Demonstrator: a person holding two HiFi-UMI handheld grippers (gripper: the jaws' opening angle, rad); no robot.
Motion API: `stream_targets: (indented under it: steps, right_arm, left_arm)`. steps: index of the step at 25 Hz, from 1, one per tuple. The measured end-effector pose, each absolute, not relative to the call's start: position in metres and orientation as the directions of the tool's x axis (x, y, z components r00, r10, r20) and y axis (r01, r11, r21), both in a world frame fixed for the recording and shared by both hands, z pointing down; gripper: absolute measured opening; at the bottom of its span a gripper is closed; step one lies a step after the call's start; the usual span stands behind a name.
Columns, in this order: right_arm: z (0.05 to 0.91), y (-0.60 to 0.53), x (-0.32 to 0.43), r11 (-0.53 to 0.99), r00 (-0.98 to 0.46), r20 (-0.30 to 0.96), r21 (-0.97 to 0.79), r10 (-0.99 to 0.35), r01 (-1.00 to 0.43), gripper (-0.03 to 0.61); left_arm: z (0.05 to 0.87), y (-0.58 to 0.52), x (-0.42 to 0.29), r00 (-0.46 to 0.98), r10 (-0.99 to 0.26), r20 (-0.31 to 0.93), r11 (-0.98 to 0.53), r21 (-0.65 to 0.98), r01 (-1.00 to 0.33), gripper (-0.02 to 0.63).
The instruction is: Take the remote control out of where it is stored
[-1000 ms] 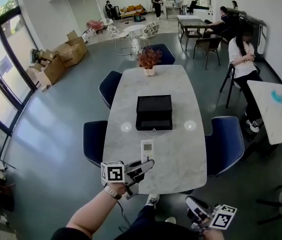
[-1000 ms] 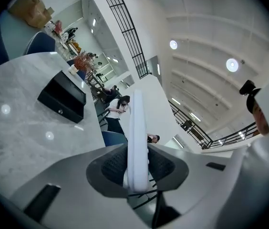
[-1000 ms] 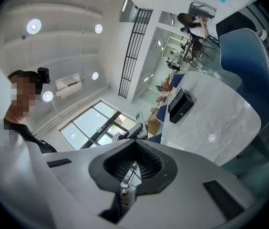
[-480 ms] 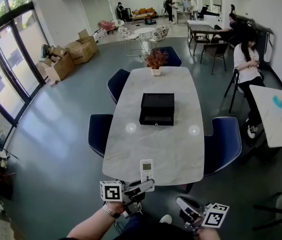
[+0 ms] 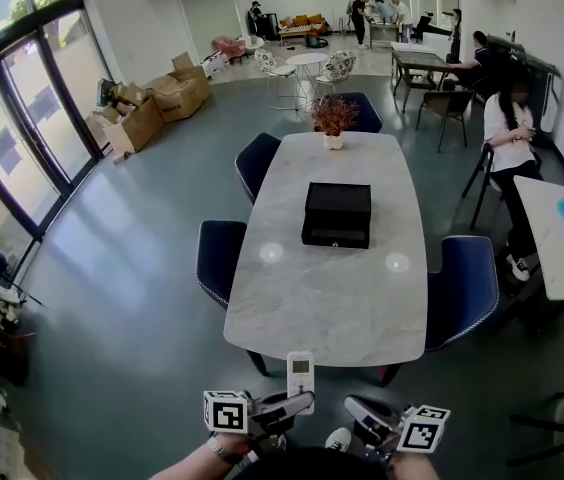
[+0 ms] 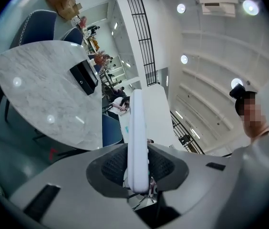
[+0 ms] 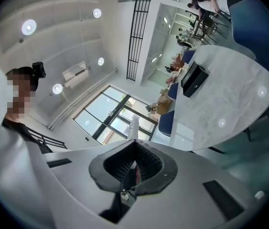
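A white remote control (image 5: 301, 374) with a small screen stands upright in my left gripper (image 5: 295, 401), which is shut on its lower end, at the bottom of the head view. In the left gripper view the remote (image 6: 138, 137) shows edge-on, clamped between the two dark pads. The black storage box (image 5: 337, 213) lies closed in the middle of the marble table (image 5: 312, 298), well ahead of both grippers. My right gripper (image 5: 358, 409) hovers beside the left one, shut with nothing in it; its own view shows the jaws (image 7: 134, 144) together.
Blue chairs (image 5: 222, 256) stand round the table, and a potted plant (image 5: 333, 118) sits at its far end. A second white table (image 5: 562, 238) is at the right, with a person (image 5: 510, 138) near it. Cardboard boxes (image 5: 152, 108) are piled by the windows.
The remote and both grippers have drawn back from over the table's near edge to the floor side of it. The table and box look farther off.
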State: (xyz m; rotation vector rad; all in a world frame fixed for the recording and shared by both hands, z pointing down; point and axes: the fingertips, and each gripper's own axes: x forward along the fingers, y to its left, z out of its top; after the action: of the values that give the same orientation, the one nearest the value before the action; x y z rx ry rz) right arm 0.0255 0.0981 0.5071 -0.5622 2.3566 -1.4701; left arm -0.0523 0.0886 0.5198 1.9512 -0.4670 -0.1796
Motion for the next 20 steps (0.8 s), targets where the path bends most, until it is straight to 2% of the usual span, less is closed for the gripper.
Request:
stream_targets:
  steps: [7,20]
  right_arm:
    - [0.501,0.115,-0.027,0.405,-0.906,-0.050,-0.904,-0.421,-0.139,0.008]
    - [0.504,0.132,-0.074,0.402,-0.890,-0.023,-0.897,-0.456,-0.183,0.008]
  left_arm:
    - [0.516,0.115,-0.094,0.913,-0.397,0.097,-0.364,0.896,-0.253,0.111]
    - [0.518,0.121,-0.136,0.942,-0.330,0.066,-0.378,0.905,-0.195,0.112]
